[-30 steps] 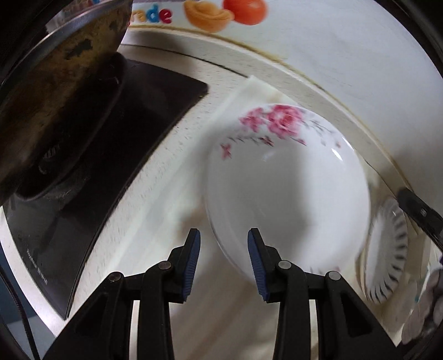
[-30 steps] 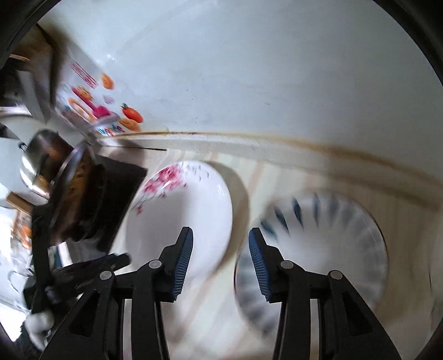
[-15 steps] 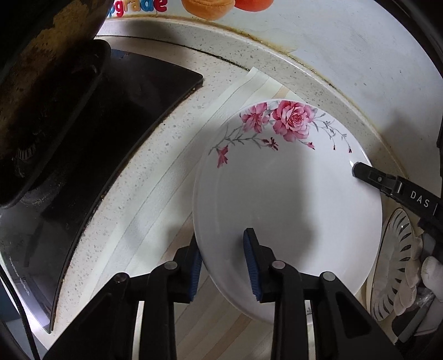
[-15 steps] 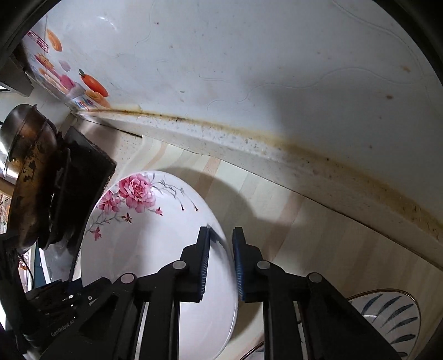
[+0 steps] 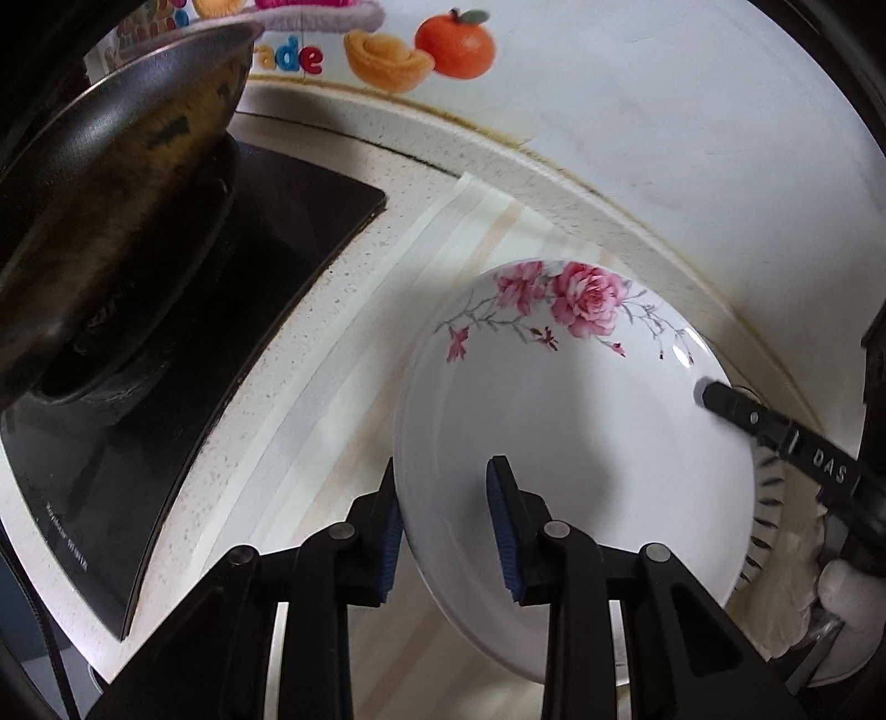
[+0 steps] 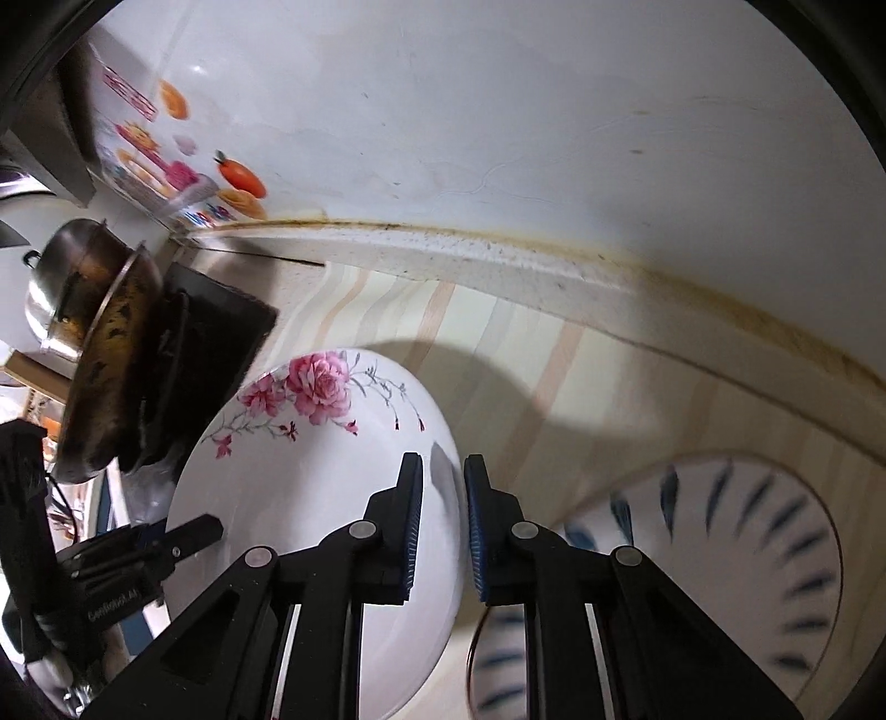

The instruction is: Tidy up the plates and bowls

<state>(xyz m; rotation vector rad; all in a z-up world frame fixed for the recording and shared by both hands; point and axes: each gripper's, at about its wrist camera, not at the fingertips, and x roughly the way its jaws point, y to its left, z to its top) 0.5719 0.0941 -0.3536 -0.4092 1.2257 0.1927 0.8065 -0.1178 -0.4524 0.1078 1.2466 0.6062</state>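
A white plate with pink roses [image 5: 576, 443] is held between both grippers, lifted and tilted above the striped counter. My left gripper [image 5: 446, 531] is shut on its near left rim, one pad under and one pad over. My right gripper [image 6: 443, 526] is shut on the opposite rim of the same plate [image 6: 310, 498]. A white plate with blue leaf marks [image 6: 720, 570] lies on the counter at the right, partly under the rose plate's edge; its rim also shows in the left wrist view [image 5: 767, 509].
A black stove top [image 5: 183, 354] with a dark worn wok [image 5: 111, 183] lies to the left. A stainless pot [image 6: 61, 288] stands behind the wok. The white wall with fruit stickers [image 5: 443, 44] runs along the back of the counter.
Both grippers have closed on the rose plate's rims, then lifted it and carried it right, over the edge of the blue-marked plate.
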